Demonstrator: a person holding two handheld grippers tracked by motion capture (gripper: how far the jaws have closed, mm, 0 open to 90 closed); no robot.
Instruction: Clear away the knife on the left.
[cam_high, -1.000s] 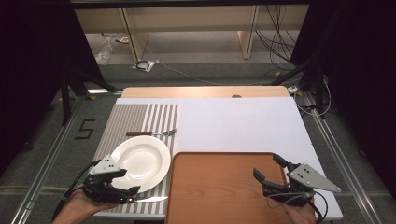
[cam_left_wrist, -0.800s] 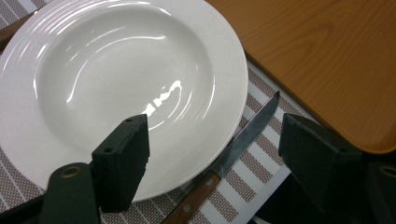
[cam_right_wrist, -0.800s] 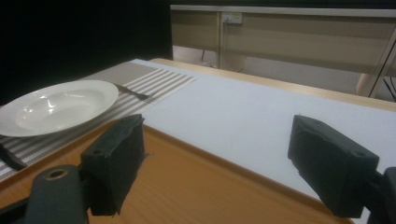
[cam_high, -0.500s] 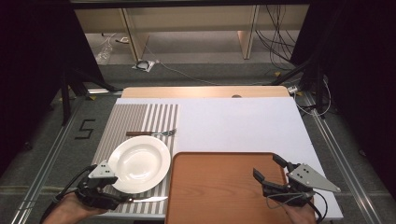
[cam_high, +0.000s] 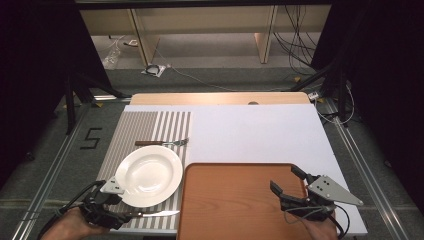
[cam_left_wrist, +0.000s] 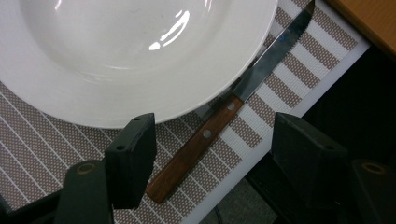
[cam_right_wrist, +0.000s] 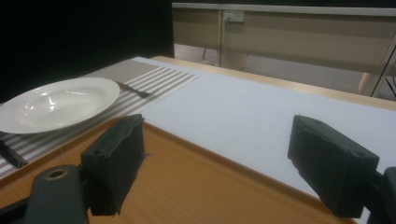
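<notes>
A white plate (cam_high: 148, 175) lies on the striped placemat (cam_high: 150, 125), with a fork (cam_high: 161, 143) beyond it. Along the mat's near edge lies a wooden-handled knife (cam_high: 150, 214), its blade partly under the plate's rim. My left gripper (cam_high: 117, 212) hangs open at the mat's near left corner. In the left gripper view the jaws of that gripper (cam_left_wrist: 217, 144) straddle the knife handle (cam_left_wrist: 196, 144) without touching it, just short of the plate (cam_left_wrist: 116, 56). My right gripper (cam_high: 285, 178) stands open over the near right corner of the brown tray (cam_high: 235, 200), holding nothing.
A white mat (cam_high: 255, 132) covers the table beyond the tray. The table's near edge runs just past the knife handle (cam_left_wrist: 261, 154), with dark floor below. In the right gripper view the plate (cam_right_wrist: 56, 102) and fork (cam_right_wrist: 135, 91) lie far left, past the tray (cam_right_wrist: 187, 177).
My left gripper has drawn back and down toward the near left corner, to the knife handle. The right gripper and the plate have stayed put.
</notes>
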